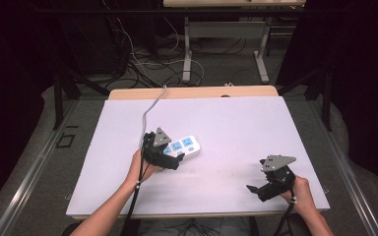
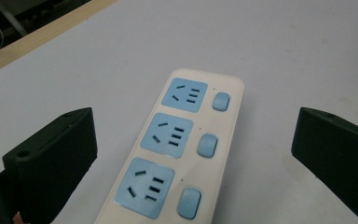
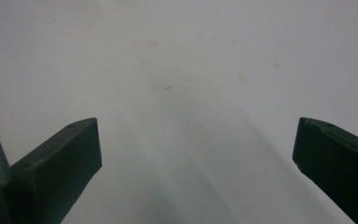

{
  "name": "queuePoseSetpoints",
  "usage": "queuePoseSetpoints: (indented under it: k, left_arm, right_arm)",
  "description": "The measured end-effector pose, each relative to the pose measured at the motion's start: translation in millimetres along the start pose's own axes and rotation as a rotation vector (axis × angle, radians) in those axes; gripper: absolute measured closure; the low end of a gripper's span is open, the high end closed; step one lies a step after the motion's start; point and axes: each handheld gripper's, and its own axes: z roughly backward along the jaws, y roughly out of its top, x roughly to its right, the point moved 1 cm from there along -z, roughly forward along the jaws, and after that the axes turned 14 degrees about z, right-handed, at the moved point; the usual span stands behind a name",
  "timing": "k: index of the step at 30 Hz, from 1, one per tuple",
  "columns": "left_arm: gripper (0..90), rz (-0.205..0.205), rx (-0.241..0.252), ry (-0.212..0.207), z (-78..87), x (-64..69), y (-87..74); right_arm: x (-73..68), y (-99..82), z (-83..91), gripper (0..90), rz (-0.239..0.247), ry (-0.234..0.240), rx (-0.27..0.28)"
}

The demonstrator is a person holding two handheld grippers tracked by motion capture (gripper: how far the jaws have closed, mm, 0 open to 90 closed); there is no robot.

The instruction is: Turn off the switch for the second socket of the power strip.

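I am holding the left gripper (image 2: 193,154) spread wide over the power strip (image 2: 182,149), which is lying flat on the white table (image 1: 236,128). I am centring it before closing. The right gripper (image 1: 256,189) is resting spread apart.

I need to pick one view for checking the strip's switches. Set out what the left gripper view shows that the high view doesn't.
Left gripper view alone: the power strip's three blue switch buttons beside three blue sockets, and the left gripper's jaws standing wide either side, off the strip.

High view alone: the right gripper apart at the sheet's near right, the strip's grey cable trailing off the far edge, the floor beyond.

Both: the strip lying flat on the white sheet.
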Motion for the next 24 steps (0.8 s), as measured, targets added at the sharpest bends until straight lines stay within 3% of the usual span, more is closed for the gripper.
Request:
queuePoseSetpoints:
  k: [5, 19, 21, 24]
  left_arm:
    - [0.2, -0.021, 0.005, 0.017, 7.5, -1.7, -2.6]
    - [0.2, -0.002, -0.002, 0.024, 25.8, -7.7, -12.3]
    - [0.2, -0.022, -0.005, 0.036, 28.2, -9.9, -12.1]
    - [0.2, -0.001, -0.001, 0.038, 31.9, -11.2, -13.3]
  right_arm:
    - [0.2, -0.2, 0.2, 0.6, -0.002, 0.001, 0.004]
    - [0.0, 0.1, 1.8, 0.6, 0.001, 0.005, -0.002]
    - [-0.1, 0.0, 1.7, 0.6, 0.001, 0.001, 0.0]
    - [-0.1, -0.1, 1.8, 0.6, -0.001, 0.001, -0.001]
